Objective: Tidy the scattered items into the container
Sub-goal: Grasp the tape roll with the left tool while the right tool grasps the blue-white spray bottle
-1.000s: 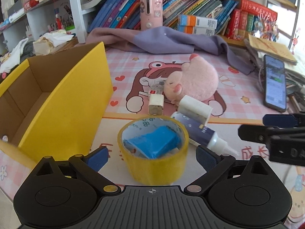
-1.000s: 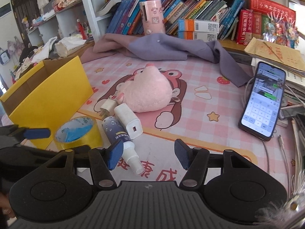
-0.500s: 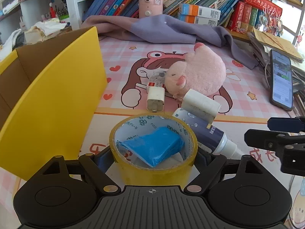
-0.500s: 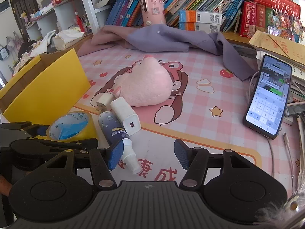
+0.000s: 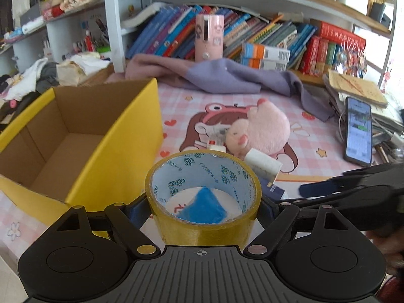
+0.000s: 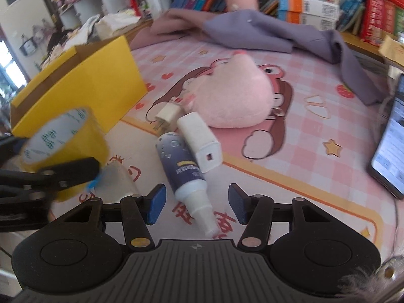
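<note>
My left gripper point(image 5: 204, 203) is shut on a yellow tape roll point(image 5: 204, 229) and holds it just off the mat, beside the yellow cardboard box point(image 5: 118, 151). A blue packet point(image 5: 202, 205) shows through the roll's hole. In the right wrist view the lifted tape roll point(image 6: 75, 136) hangs at the left. My right gripper point(image 6: 197, 204) straddles the white nozzle end of a dark blue spray bottle point(image 6: 181, 161). Its jaws are closing, and the pads stand apart from the bottle. A white charger point(image 6: 202, 144) leans on the bottle.
A pink plush point(image 6: 234, 101) and a small plug point(image 6: 166, 112) lie behind the bottle. A phone point(image 6: 391, 146) lies at the right edge, and a purple cloth point(image 6: 265, 30) is heaped at the back under the bookshelf. The box is open with a bare floor.
The left jaws closed on the tape roll and lifted it off the blue packet. The right gripper moved down and forward over the spray bottle, and its jaws narrowed.
</note>
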The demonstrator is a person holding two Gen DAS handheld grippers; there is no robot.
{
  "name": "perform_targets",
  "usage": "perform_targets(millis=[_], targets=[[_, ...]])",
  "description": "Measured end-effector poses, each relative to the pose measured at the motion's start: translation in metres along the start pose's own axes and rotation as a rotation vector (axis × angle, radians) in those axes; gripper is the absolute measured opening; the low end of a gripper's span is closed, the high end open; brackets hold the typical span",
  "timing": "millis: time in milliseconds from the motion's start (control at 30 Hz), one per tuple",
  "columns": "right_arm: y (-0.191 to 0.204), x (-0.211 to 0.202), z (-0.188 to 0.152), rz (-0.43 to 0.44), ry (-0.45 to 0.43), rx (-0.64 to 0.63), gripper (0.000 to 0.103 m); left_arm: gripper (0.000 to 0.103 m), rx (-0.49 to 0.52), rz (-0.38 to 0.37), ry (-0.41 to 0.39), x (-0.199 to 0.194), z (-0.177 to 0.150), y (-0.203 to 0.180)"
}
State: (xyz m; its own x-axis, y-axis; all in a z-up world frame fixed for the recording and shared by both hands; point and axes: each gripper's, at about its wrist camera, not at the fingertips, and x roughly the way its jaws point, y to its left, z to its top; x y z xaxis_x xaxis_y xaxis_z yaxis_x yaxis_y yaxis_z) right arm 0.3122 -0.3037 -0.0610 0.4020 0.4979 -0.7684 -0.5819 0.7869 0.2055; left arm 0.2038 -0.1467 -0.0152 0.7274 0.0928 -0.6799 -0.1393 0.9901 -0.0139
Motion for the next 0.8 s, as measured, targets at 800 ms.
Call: perform_targets(millis=[800], targets=[[0.015, -0.007, -0.021, -0.014, 0.044, -0.069, 0.031, 0.085, 0.043, -0.060, -0.096, -0.043, -0.010, -0.007]])
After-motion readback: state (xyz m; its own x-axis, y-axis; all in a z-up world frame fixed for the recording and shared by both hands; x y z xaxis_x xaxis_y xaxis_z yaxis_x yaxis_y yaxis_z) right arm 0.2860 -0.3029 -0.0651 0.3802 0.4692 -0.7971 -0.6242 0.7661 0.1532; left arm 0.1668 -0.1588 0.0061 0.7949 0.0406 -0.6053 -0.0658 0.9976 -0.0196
